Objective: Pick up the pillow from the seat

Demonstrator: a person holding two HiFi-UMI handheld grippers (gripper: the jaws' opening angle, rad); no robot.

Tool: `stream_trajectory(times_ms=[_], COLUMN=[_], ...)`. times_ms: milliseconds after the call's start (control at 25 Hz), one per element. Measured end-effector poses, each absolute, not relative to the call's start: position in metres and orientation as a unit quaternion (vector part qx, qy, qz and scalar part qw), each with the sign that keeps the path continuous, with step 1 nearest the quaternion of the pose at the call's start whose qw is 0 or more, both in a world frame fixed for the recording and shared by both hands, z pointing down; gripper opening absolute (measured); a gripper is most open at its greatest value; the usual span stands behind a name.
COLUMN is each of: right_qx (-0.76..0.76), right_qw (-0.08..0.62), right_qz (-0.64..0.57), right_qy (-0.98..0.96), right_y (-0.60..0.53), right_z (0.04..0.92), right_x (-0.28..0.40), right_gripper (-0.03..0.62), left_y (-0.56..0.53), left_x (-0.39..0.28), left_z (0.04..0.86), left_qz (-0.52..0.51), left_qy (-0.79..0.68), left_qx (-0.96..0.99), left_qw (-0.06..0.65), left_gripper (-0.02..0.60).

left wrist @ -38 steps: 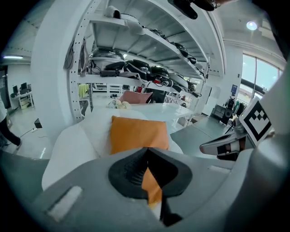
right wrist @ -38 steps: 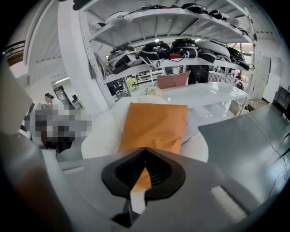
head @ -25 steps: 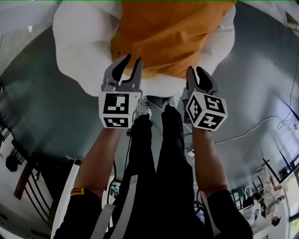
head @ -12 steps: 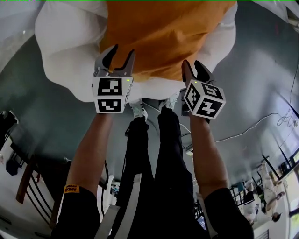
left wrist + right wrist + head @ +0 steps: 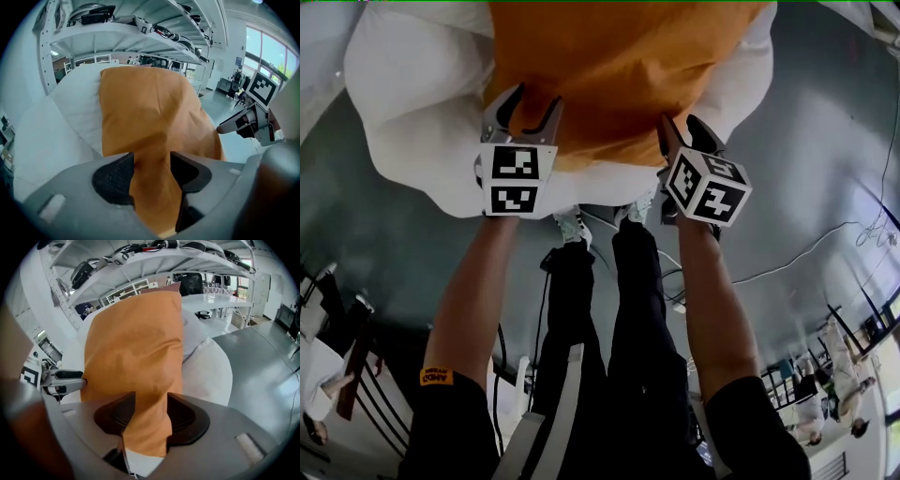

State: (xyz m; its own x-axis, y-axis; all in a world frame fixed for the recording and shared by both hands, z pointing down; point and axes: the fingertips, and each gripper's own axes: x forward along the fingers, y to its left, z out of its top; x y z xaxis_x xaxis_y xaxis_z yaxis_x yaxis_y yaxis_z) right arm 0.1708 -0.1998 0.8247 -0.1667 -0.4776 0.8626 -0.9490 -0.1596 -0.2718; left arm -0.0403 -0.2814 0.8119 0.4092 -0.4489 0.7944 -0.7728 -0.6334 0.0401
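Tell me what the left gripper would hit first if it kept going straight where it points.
Most likely the orange pillow: the left gripper, jaws just opened wide, already has its near edge between them.

We saw bright, even daylight from windows (image 5: 276, 55), soft shadows, strong fisheye bending with dark corners, and a slightly blurred near foreground.

We stand on a smooth grey floor (image 5: 834, 159), with a thin pale cable (image 5: 787, 265) trailing across it. Behind, we see tall white shelves (image 5: 140, 35) loaded with dark gear on several levels and held up by a white post (image 5: 44, 70). A long glossy white table (image 5: 220, 298) stands nearby. Large windows (image 5: 274, 51) at the right let in daylight.
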Motion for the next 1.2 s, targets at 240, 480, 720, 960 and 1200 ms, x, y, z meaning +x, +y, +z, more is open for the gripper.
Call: stream_trajectory(times_ms=[240, 480, 720, 960, 1200], right_qx=[0.597, 0.587, 0.574, 0.570, 0.571], right_qw=[0.244, 0.244, 0.241, 0.231, 0.226], right_qz=[0.484, 0.489, 0.499, 0.505, 0.506], right_qy=[-0.592, -0.597, -0.603, -0.605, -0.606], right_y=[-0.201, -0.209, -0.214, -0.219, -0.221], right_z=[0.839, 0.852, 0.860, 0.858, 0.852], right_x=[0.171, 0.168, 0.163, 0.152, 0.148], right_gripper=[0.210, 0.203, 0.172, 0.120, 0.065], left_y=[-0.283, -0.287, -0.287, -0.288, -0.285], left_x=[-0.037, -0.036, -0.034, -0.040, -0.040], left_z=[0.823, 0.831, 0.838, 0.836, 0.831], left_qz=[0.403, 0.409, 0.413, 0.431, 0.438], left_qy=[-0.360, -0.351, -0.345, -0.344, -0.346], left_qx=[0.820, 0.824, 0.825, 0.817, 0.811], left_qw=[0.189, 0.176, 0.173, 0.169, 0.176], left_gripper=[0.249, 0.245, 0.189, 0.120, 0.045])
